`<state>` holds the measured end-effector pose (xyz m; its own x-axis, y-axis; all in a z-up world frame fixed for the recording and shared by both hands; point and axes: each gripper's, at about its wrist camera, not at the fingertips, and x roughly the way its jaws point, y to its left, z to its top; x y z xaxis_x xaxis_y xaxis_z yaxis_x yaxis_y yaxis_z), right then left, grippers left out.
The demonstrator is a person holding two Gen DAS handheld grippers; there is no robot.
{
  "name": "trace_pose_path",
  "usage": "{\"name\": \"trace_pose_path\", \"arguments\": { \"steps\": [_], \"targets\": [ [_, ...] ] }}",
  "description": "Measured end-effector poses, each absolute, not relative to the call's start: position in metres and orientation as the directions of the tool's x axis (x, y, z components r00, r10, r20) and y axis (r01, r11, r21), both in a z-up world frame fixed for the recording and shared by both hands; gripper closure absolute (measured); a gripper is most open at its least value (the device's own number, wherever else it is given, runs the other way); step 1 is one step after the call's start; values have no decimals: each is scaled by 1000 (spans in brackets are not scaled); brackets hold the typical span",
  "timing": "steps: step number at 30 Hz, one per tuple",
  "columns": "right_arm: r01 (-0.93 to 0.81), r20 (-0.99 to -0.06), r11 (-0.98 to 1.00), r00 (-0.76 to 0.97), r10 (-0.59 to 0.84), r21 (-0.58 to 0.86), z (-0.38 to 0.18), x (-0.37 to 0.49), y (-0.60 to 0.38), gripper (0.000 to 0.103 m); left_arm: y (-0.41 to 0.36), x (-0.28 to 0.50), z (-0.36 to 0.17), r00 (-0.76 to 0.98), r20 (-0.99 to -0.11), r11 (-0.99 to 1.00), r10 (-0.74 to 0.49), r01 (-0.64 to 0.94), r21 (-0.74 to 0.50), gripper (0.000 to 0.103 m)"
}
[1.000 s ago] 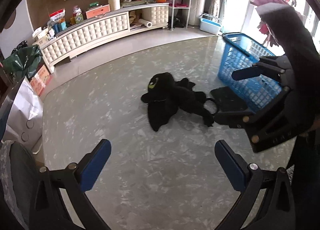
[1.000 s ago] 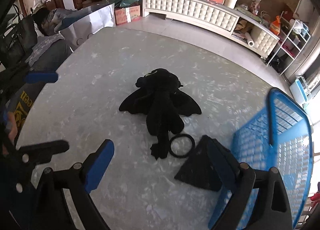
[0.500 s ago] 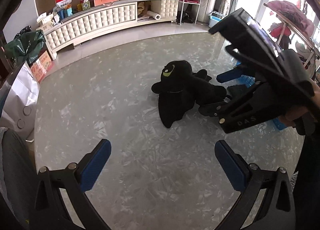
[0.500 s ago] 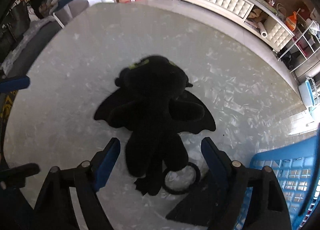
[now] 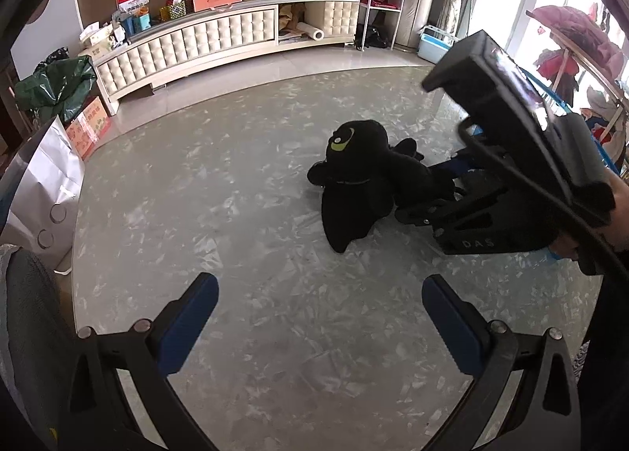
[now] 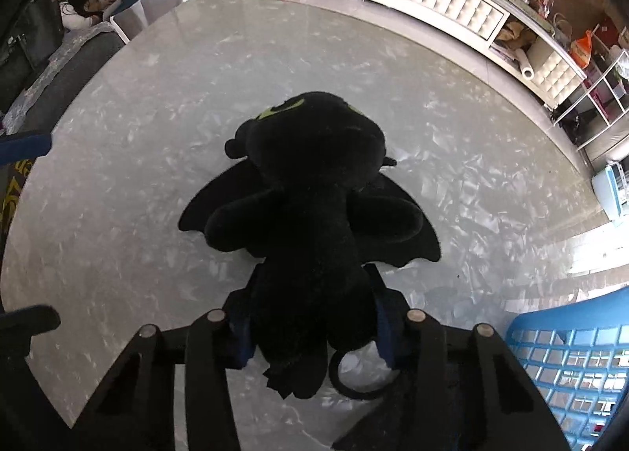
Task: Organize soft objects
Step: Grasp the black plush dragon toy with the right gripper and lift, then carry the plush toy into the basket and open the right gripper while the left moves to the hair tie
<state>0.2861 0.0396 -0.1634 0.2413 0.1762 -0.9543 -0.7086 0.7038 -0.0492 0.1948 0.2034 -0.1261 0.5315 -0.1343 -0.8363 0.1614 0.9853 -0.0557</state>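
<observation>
Right gripper [image 6: 312,327]: my two blue-padded fingers are pressed in on the lower body of the plush toy [image 6: 310,223], one on each flank, clamped on it.
Left gripper [image 5: 320,323]: my fingers stand wide apart with nothing between them, hovering over bare table [image 5: 243,223].
Plush toy: black, with yellow-green eyes and flat dark wings; it lies on the marble-patterned table, head pointing away from my right gripper, tail end toward it. From my left gripper it lies ahead and a little to the right, well apart from the fingers.
Wings: spread flat on the table to either side of the body, just ahead of my right fingers.
Ring [image 6: 359,376]: a thin black ring lies on the table just under my right gripper, touching the toy's tail end.
Basket [image 6: 570,364]: blue plastic lattice, close by on the right side of my right gripper.
Cabinet [image 5: 204,40]: long white tufted unit beyond the table, far ahead of my left gripper.
</observation>
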Motion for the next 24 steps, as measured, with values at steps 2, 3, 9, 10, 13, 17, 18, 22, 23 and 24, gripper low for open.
{"name": "trace_pose_path", "arguments": {
  "steps": [2, 3, 9, 10, 13, 17, 18, 22, 23, 24],
  "targets": [
    [-705, -948, 707, 257, 189, -50, -156, 279, 38, 61, 202, 193, -122, 538, -832, 985, -134, 162, -54, 0],
    [-702, -944, 710, 266, 195, -51, -152, 275, 36, 61, 201, 192, -119, 542, -830, 985, -133, 162, -51, 0],
    [-695, -914, 719, 304, 268, -21, -112, 248, 24, 61, 195, 180, -100, 570, -813, 984, -121, 176, -24, 0],
    [-695, -910, 719, 312, 274, -21, -105, 242, 20, 61, 193, 178, -97, 572, -811, 983, -124, 181, -22, 0],
    [-698, -896, 716, 330, 297, -20, -85, 226, 11, 61, 185, 173, -87, 581, -804, 979, -129, 204, -10, 0],
    [-696, -870, 716, 382, 312, -49, -59, 215, -5, 61, 173, 167, -78, 580, -797, 969, -169, 244, -28, 0],
    [-694, -864, 718, 387, 322, -43, -50, 211, -12, 61, 169, 165, -76, 583, -793, 966, -178, 255, -30, 0],
    [-686, -846, 727, 406, 346, -32, -28, 203, -32, 61, 154, 163, -70, 583, -789, 956, -193, 292, -19, 0],
    [-683, -841, 730, 413, 349, -32, -22, 199, -37, 61, 150, 164, -69, 582, -789, 954, -196, 298, -16, 0],
    [-680, -836, 733, 421, 352, -34, -16, 197, -41, 61, 146, 164, -68, 582, -788, 952, -200, 306, -15, 0]
  ]
}}
